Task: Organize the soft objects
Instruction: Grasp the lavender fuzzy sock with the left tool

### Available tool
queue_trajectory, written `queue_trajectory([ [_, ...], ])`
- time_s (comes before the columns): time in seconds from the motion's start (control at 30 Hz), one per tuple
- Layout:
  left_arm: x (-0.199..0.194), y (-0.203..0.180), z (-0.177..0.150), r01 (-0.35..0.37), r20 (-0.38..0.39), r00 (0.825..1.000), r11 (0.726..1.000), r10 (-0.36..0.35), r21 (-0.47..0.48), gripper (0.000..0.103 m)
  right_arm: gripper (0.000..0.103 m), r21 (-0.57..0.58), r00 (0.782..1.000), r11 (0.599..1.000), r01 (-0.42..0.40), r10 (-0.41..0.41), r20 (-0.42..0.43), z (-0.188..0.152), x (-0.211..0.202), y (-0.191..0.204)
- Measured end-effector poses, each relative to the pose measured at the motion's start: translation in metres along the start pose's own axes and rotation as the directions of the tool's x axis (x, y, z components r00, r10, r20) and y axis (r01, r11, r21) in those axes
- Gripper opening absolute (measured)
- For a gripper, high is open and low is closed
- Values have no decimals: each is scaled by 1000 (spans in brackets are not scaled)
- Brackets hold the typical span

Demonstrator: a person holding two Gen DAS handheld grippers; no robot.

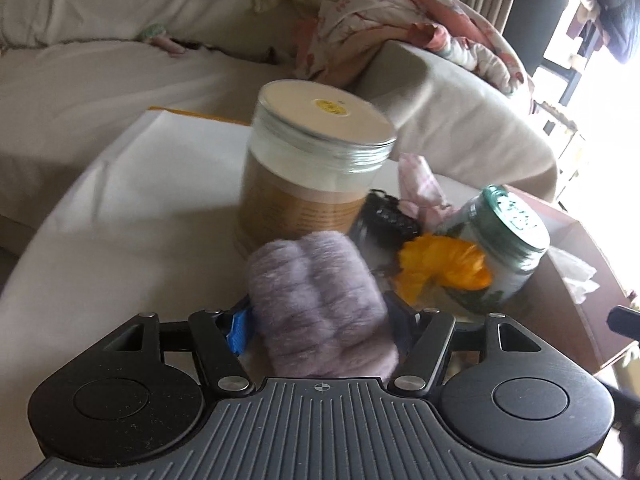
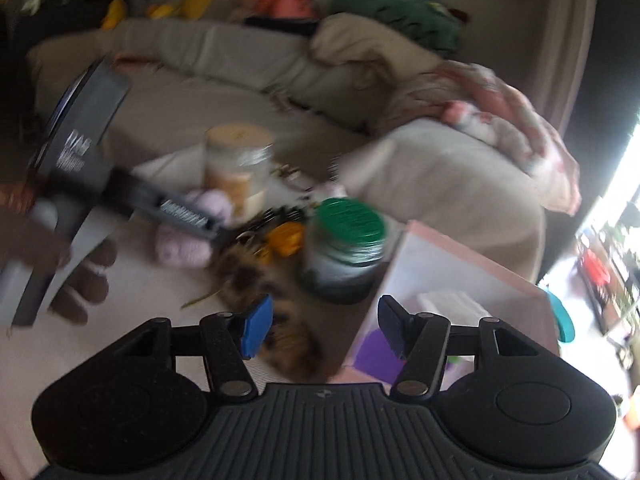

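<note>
Left gripper (image 1: 316,320): your jaws are clamped on the lilac fluffy bundle (image 1: 316,296), which fills the gap. Only one blue pad (image 1: 239,330) shows; the other is buried in the fluff.

Bundle handling: it looks light and very squashy, so I judge it will give under the pads, not slip. Holding it across its middle, as you do now, should carry it. It hangs over the white table (image 1: 120,208), just in front of the tall jar (image 1: 316,168).

Right gripper (image 2: 318,328): your jaws stand apart with nothing pressed between them. The spotted soft thing (image 2: 256,280) lies under and beyond the left pad, untouched as far as you can see.

Spotted thing handling: it looks limp and furry. Take it at the thick middle, since an end would likely droop.

Box (image 2: 460,256): the pink box sits just to the right, with something purple (image 2: 376,354) inside. I judge it the likely place for the soft things.

Middle clutter: the green-lidded jar (image 2: 344,248) stands between the spotted thing and the box. The orange piece (image 1: 444,264) touches it. Both jars are hard and could tip, so keep your sweep clear of them.

Far: the sofa (image 1: 100,72) carries a floral cloth (image 1: 400,28) and more soft shapes.

Hard to make out: the right view is badly smeared. The dark thing (image 1: 384,216) behind the orange piece cannot be named. The box's contents are mostly cut off. In the right view, a hand (image 2: 76,276) shows below the left gripper.
</note>
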State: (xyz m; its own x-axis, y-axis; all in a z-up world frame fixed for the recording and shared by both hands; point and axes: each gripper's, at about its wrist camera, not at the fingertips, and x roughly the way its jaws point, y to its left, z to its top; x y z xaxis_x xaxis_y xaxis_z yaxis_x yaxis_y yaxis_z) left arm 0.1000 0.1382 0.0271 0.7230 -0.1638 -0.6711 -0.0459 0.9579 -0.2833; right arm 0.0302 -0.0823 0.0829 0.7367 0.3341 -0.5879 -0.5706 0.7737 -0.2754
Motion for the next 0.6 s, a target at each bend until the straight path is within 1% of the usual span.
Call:
queue_trajectory([
  [0.03,-1,3,0,15,3,1000,1000,-15,-1,63,59,-10,1000,1000,-11,11,-4,2,4,6],
  [0.07,-5,7,-1,34,9,999,999,-34,-2,59,59,-13,1000,1000,-27,27,-9,4,8,11],
  [0.17,-19,19,-4,59,20,998,998,-59,19,58,59,-5,998,998,-65,65,-25,11,21,17],
  [0.33,-43,46,-8,53,16,998,998,-54,29,57,59,-3,995,997,-83,83,-63,19,45,27],
  [0.4,-50,55,-8,47,20,999,998,-48,31,57,59,20,992,995,-97,98,-76,22,54,28],
  [0.47,-54,64,-9,38,34,999,999,-39,32,57,59,84,989,990,-112,120,-89,28,62,25],
  [0.53,-55,70,-10,33,46,998,999,-35,31,57,58,177,986,977,-115,134,-98,34,71,17],
  [0.6,-53,76,-12,47,40,998,999,-48,23,57,58,301,982,947,-115,154,-108,40,83,6],
])
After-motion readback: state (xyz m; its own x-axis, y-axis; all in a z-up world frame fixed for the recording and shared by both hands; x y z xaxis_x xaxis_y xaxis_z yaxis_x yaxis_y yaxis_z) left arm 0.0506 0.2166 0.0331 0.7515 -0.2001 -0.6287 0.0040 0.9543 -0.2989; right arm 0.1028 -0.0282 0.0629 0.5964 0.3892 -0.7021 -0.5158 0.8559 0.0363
